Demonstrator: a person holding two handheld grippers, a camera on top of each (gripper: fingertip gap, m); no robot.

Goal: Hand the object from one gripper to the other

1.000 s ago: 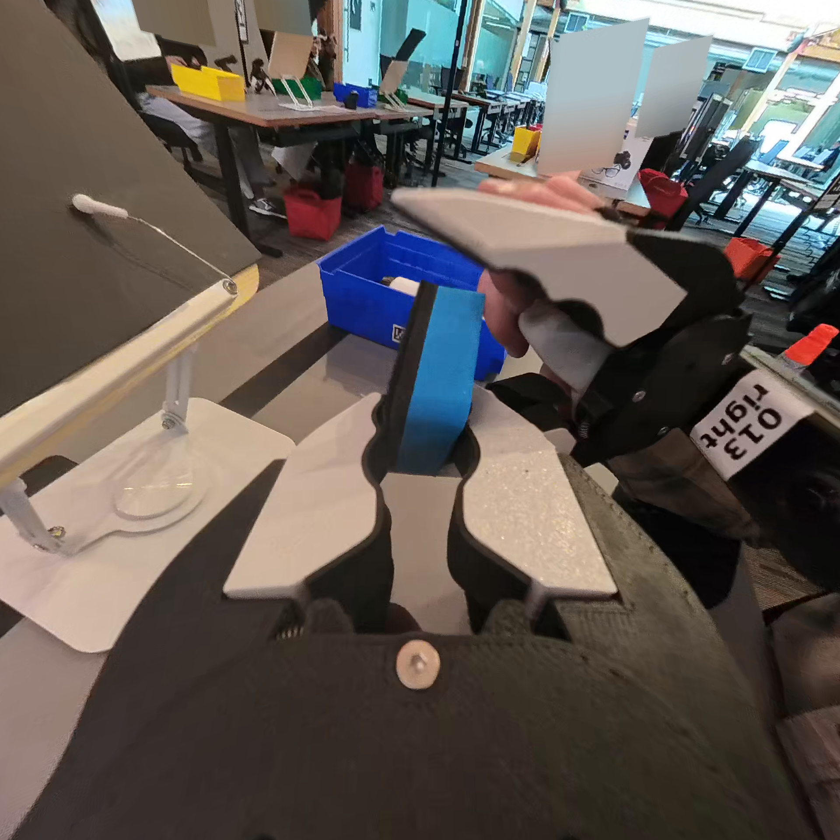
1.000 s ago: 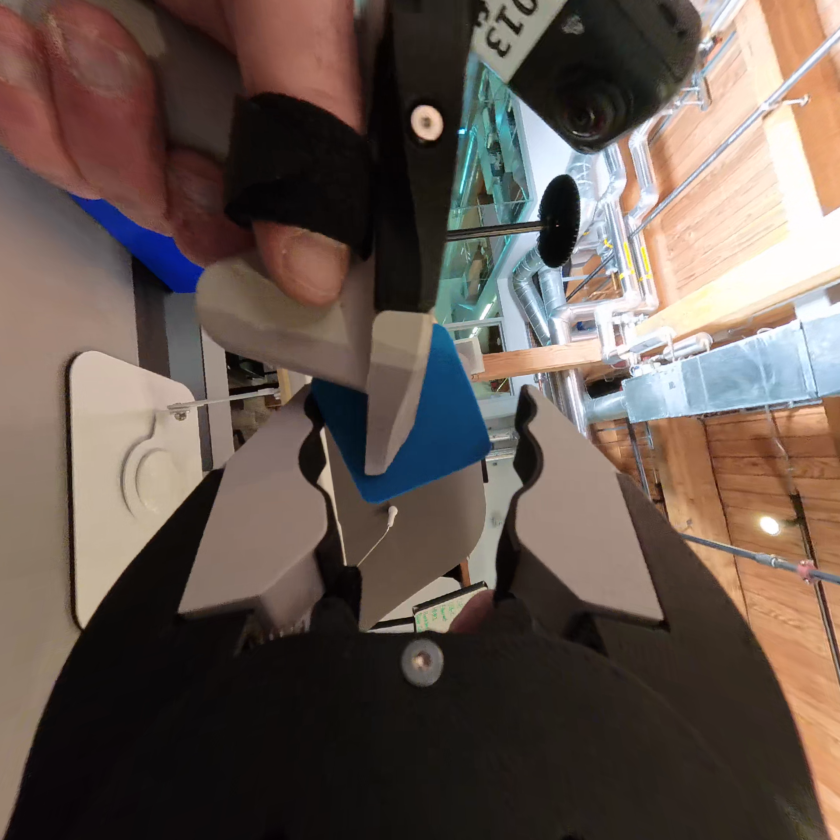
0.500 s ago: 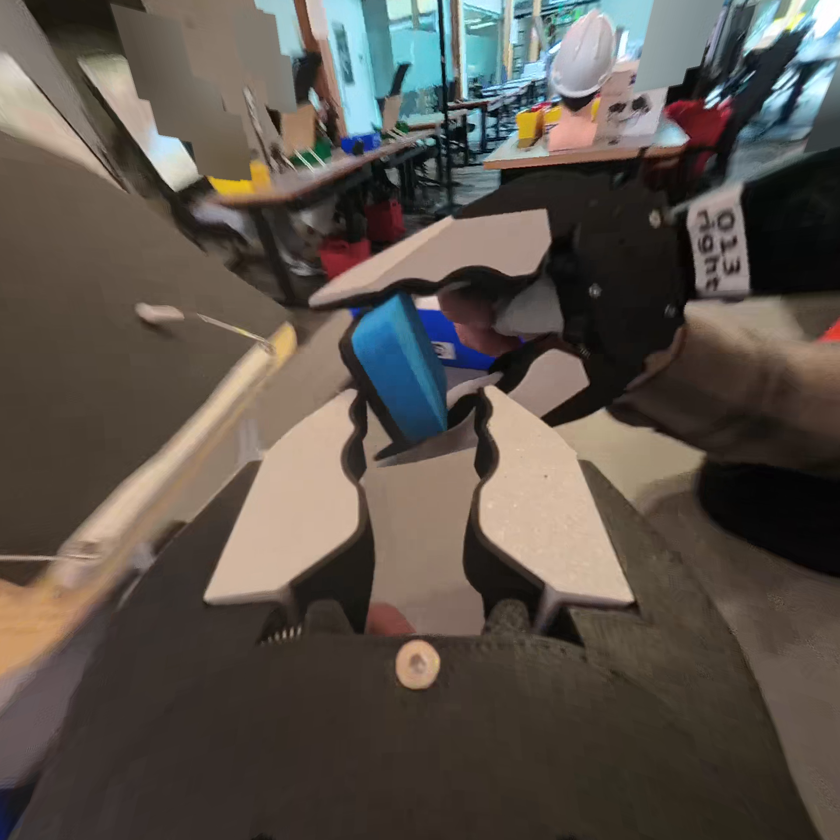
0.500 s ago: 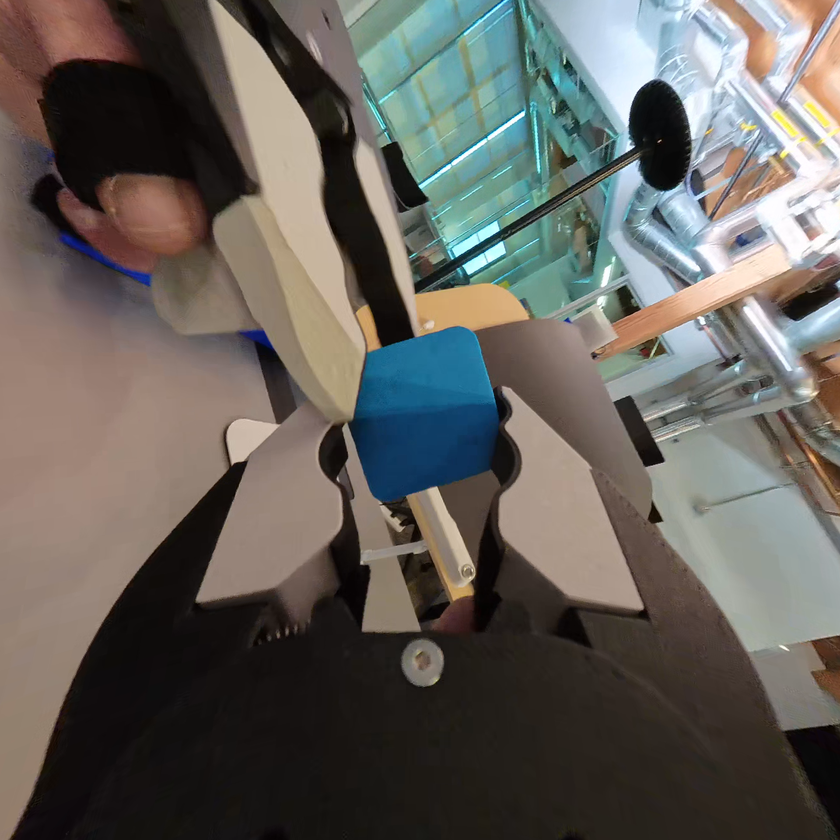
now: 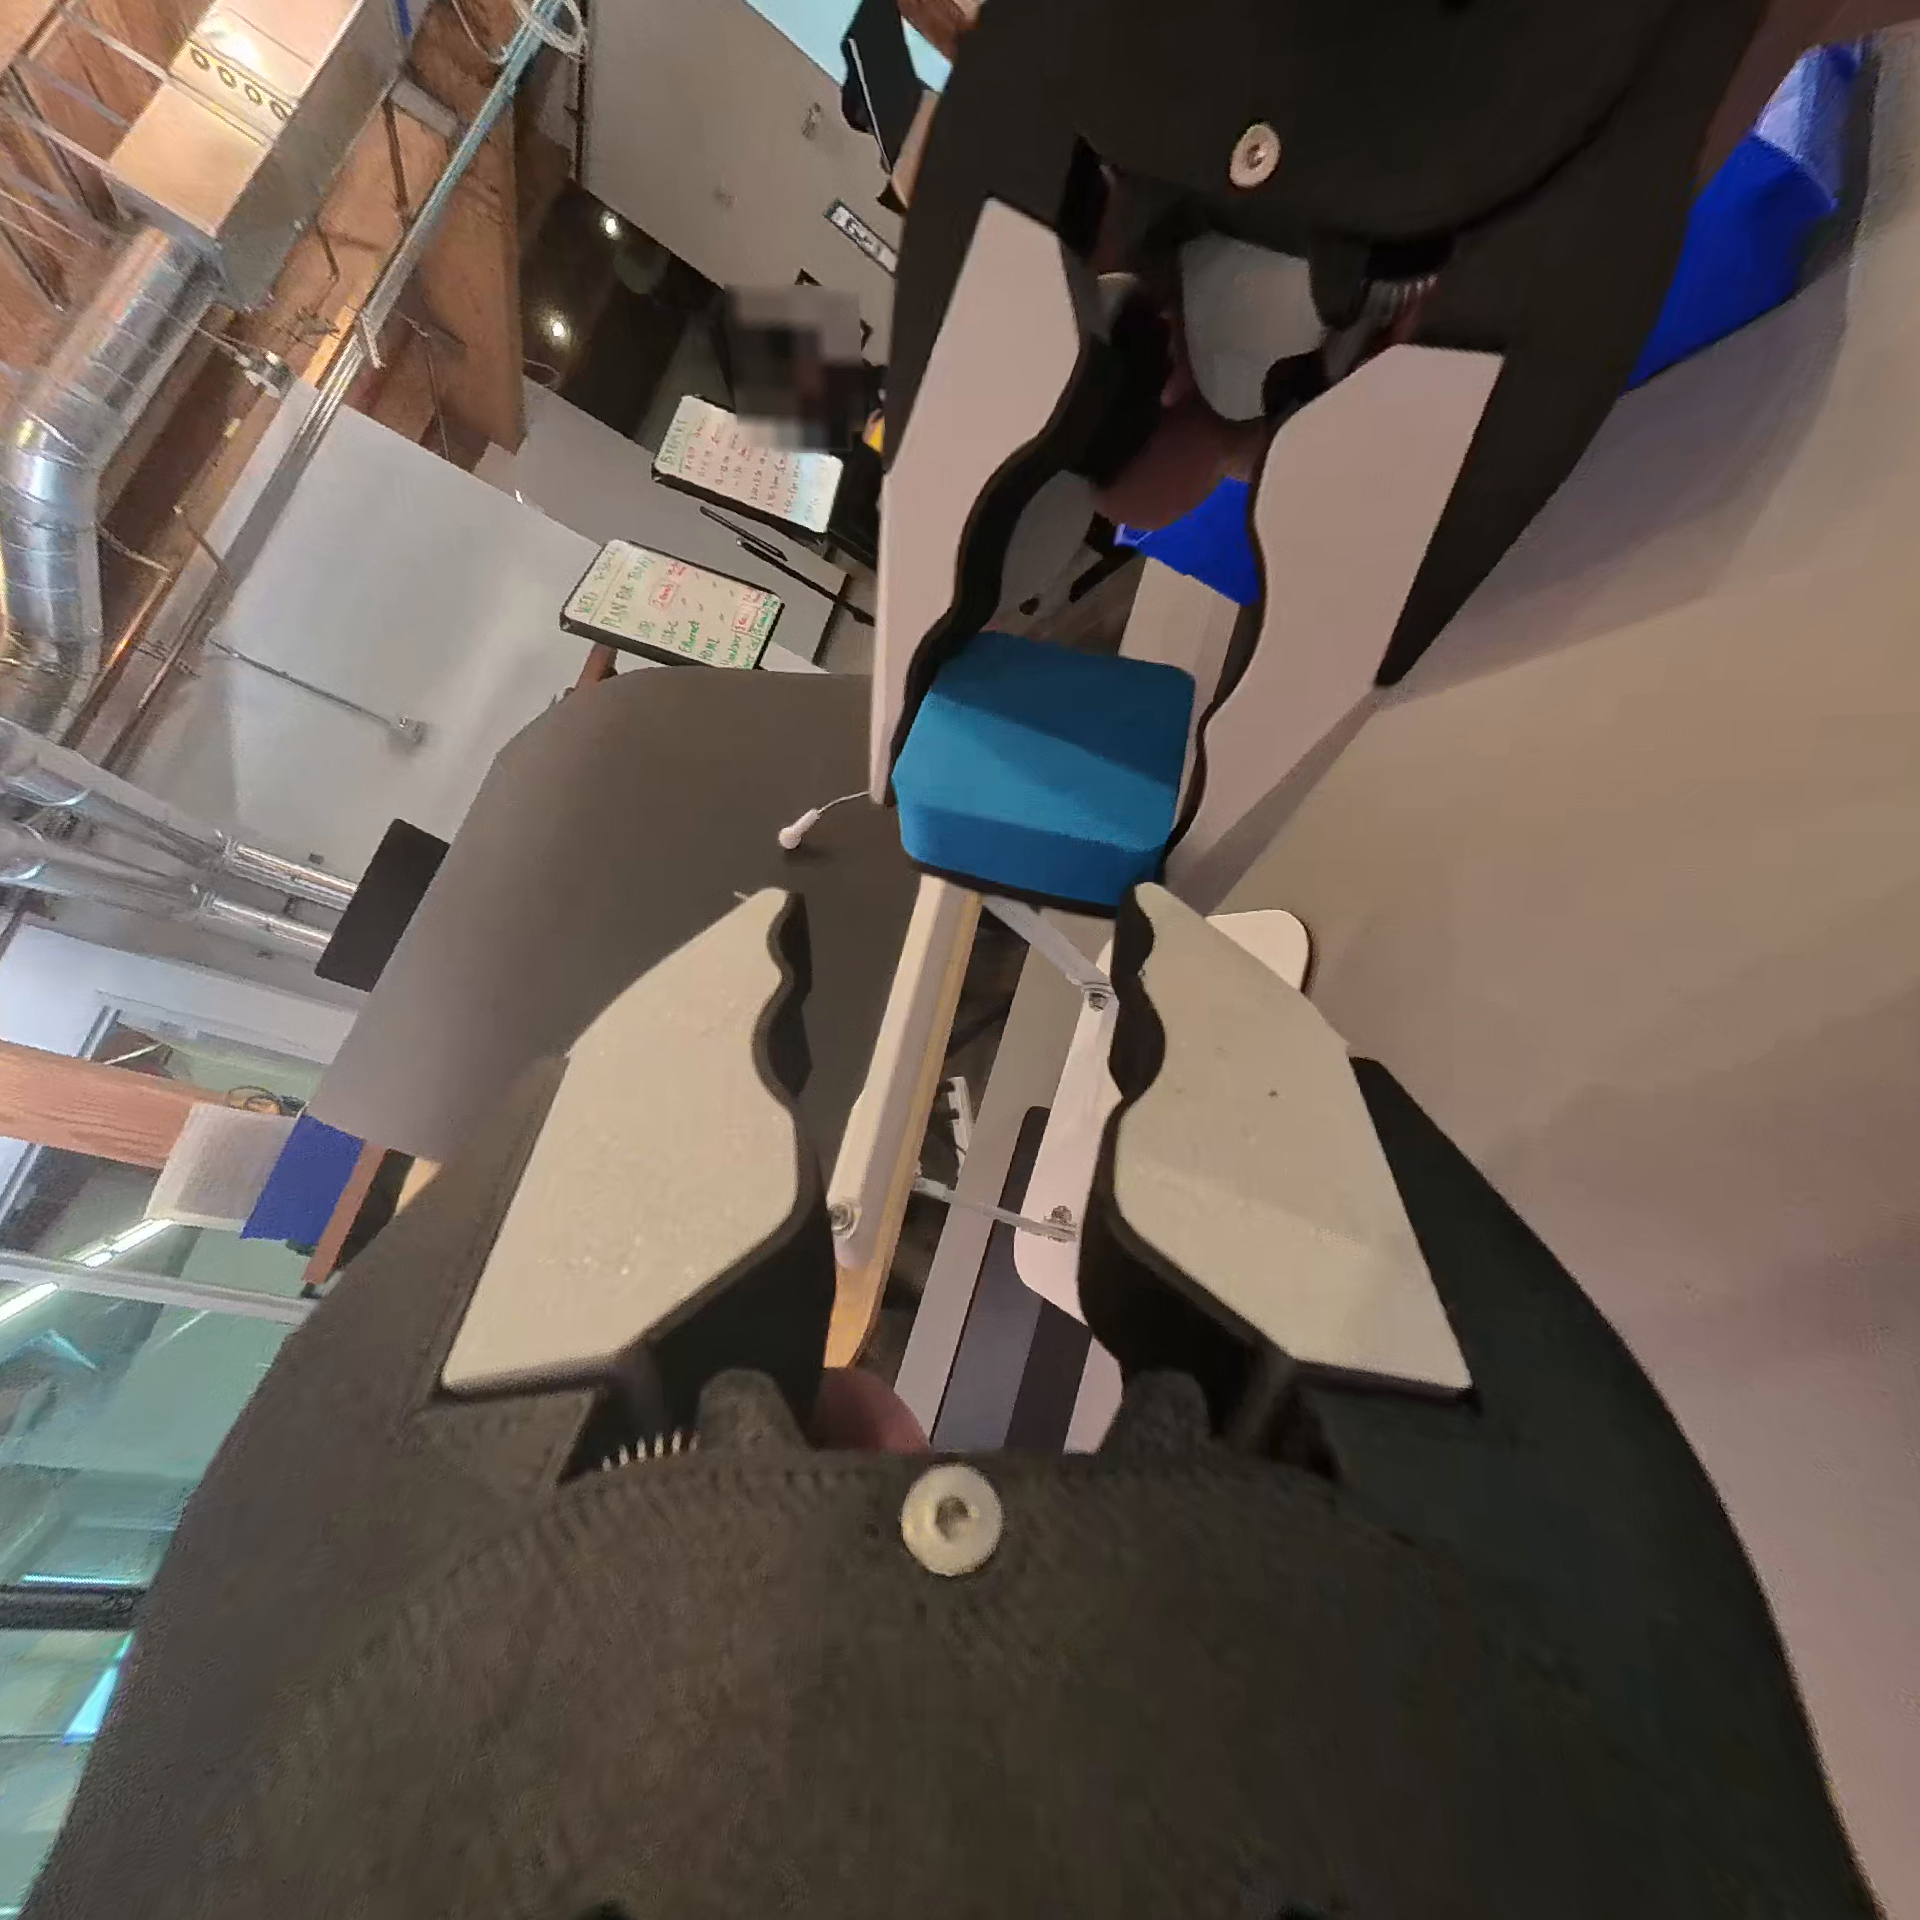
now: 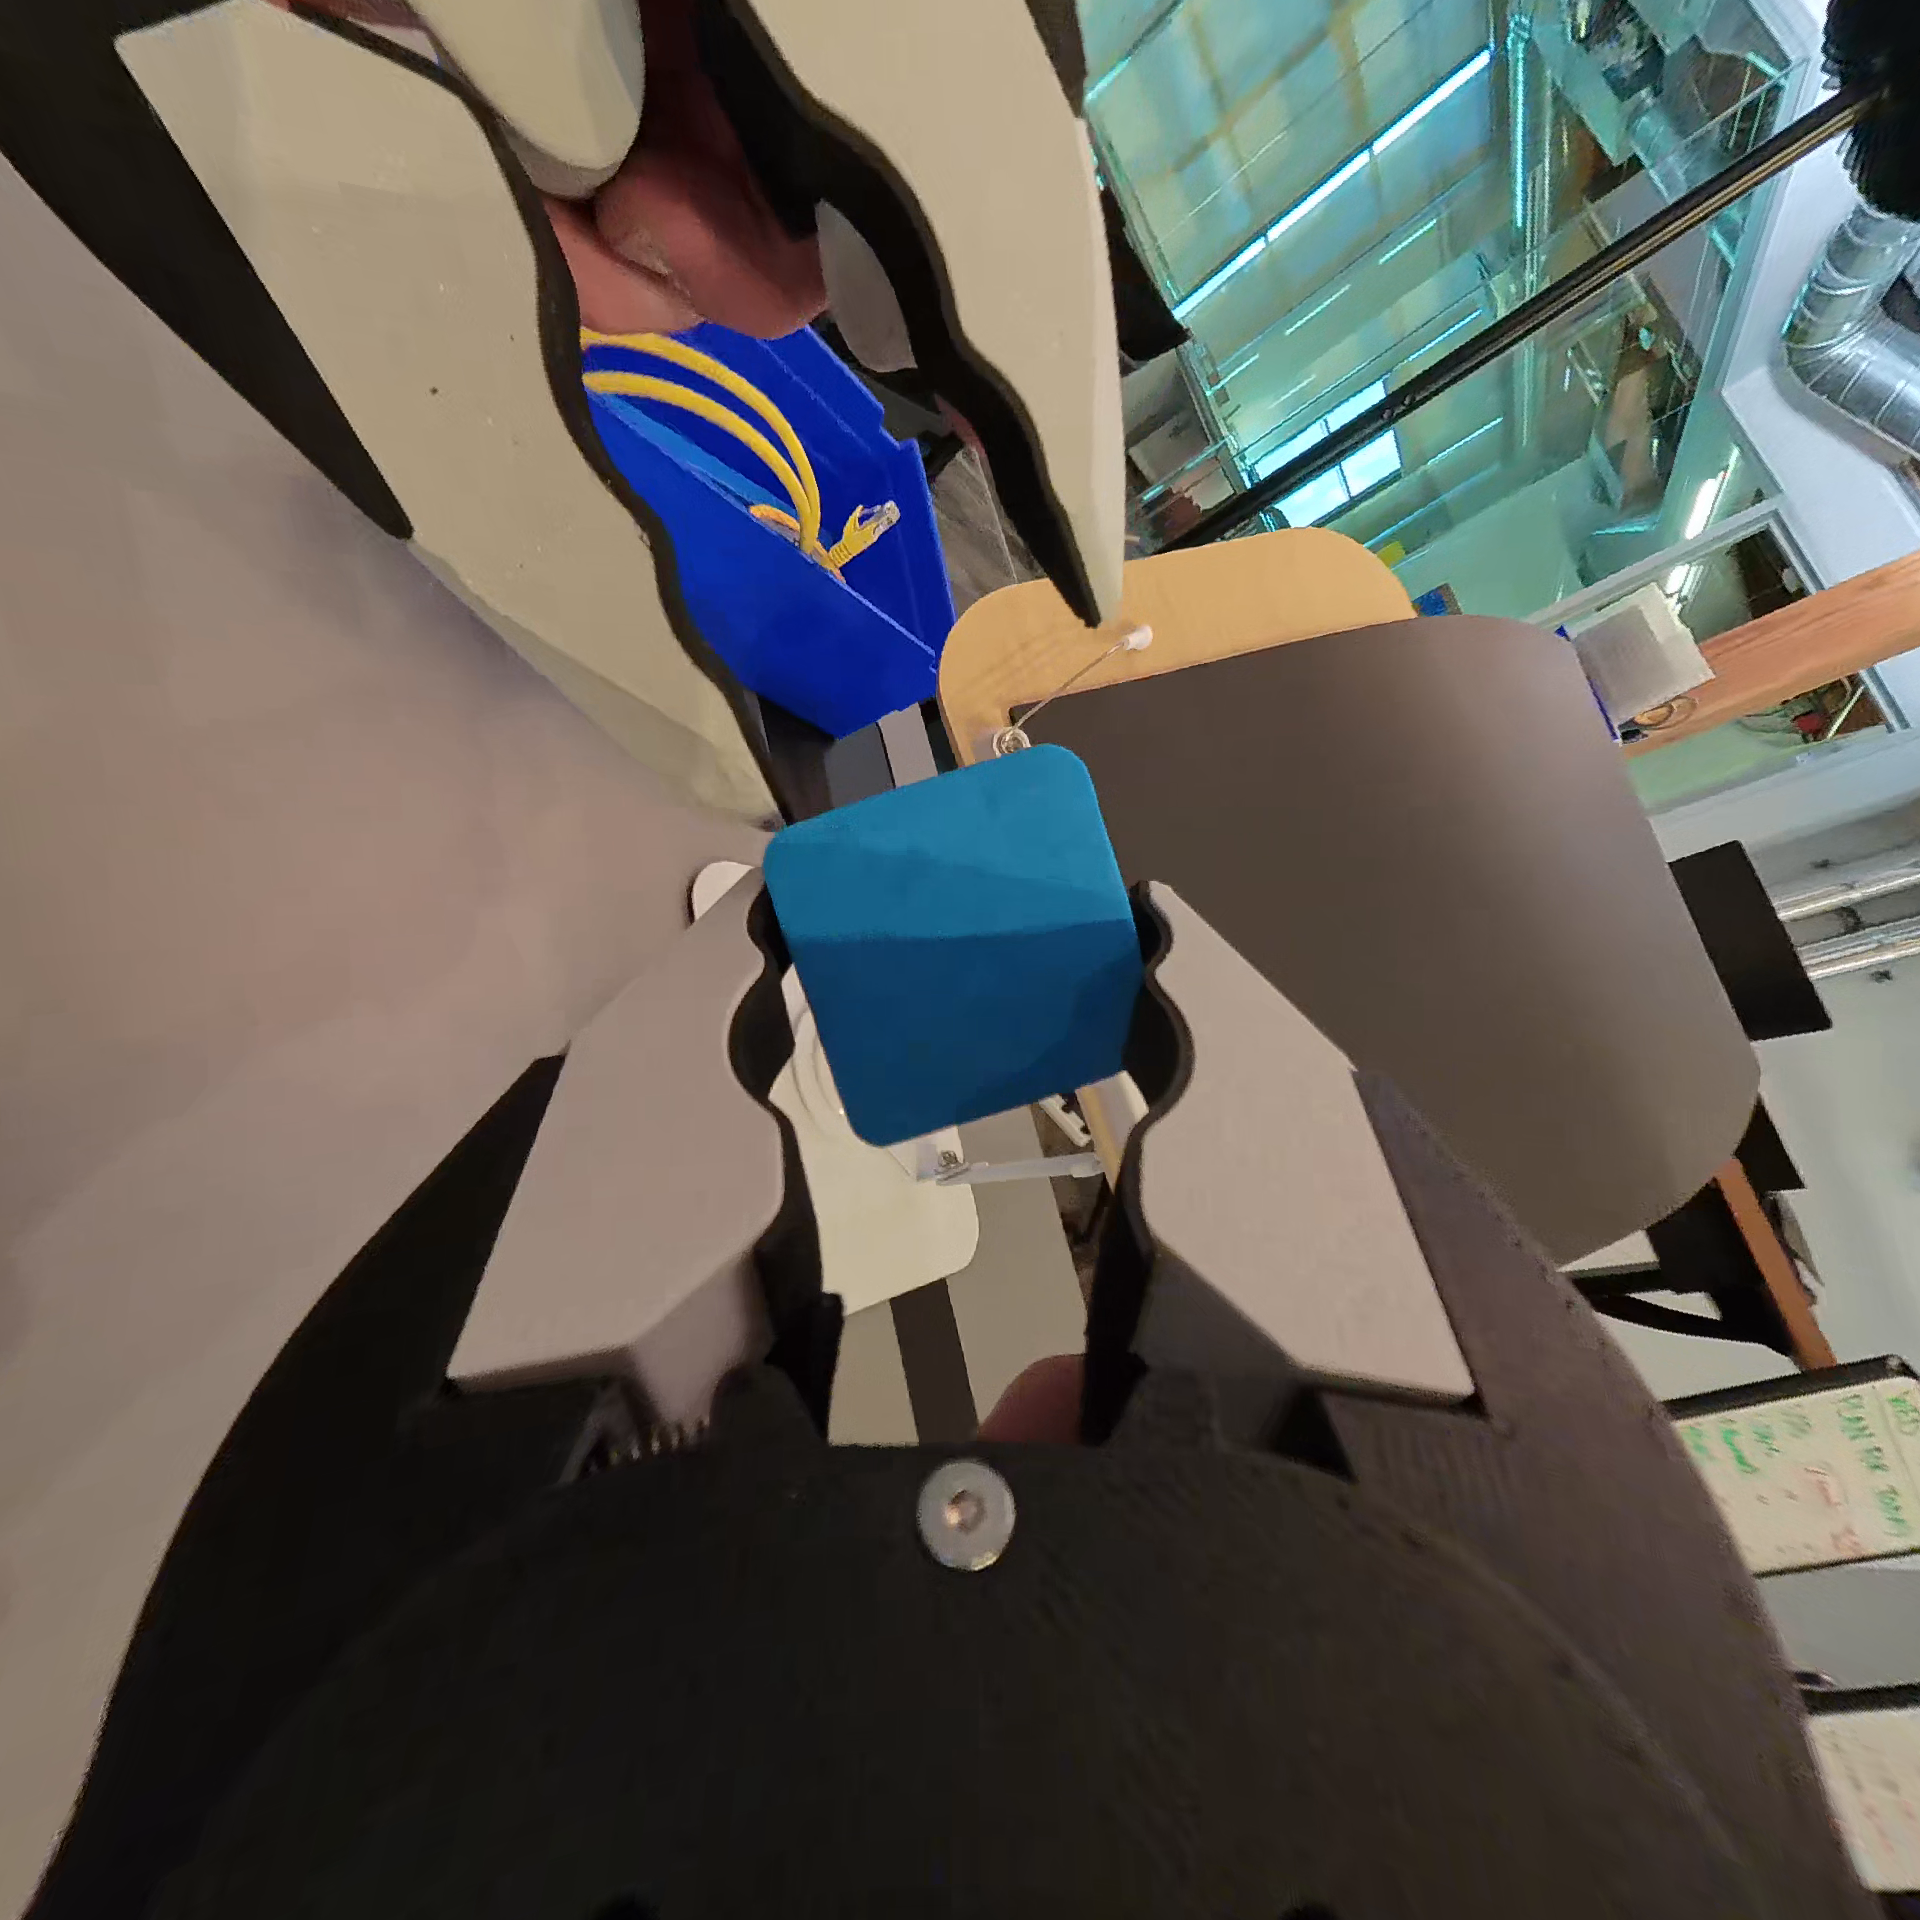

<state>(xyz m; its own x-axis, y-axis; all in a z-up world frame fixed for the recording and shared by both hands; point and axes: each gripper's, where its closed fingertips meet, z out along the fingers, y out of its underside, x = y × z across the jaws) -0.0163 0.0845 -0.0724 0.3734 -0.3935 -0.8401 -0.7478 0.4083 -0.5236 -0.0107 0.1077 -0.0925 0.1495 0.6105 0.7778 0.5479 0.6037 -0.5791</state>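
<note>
The blue block (image 6: 961,951) is a soft-looking, matte slab with rounded corners and a thin black layer along one face, which shows as a dark strip at its near edge in the left wrist view (image 5: 1044,764). It is held in the air, pinched between the two grey fingers of the right gripper (image 6: 951,966), whose black wavy pads press on its opposite sides. The left gripper (image 5: 961,940) faces it tip to tip with its fingers spread wide; the block's near edge lies just beyond those fingertips, in line with the gap and touching neither finger as far as can be seen. In the right wrist view the left gripper (image 6: 914,717) hangs just beyond the far edge of the block, fingers likewise parted. Handwritten whiteboards (image 5: 675,608) stand far off on the left of the left wrist view, and another (image 6: 1813,1475) shows at the right edge of the right wrist view. Beside the grippers are a black panel (image 6: 1403,883) on a white stand (image 6: 894,1216) and a blue bin (image 6: 790,582) holding yellow cable (image 6: 769,436), all on a grey table (image 6: 260,831); the block is clear of all of them, with open air around it.
</note>
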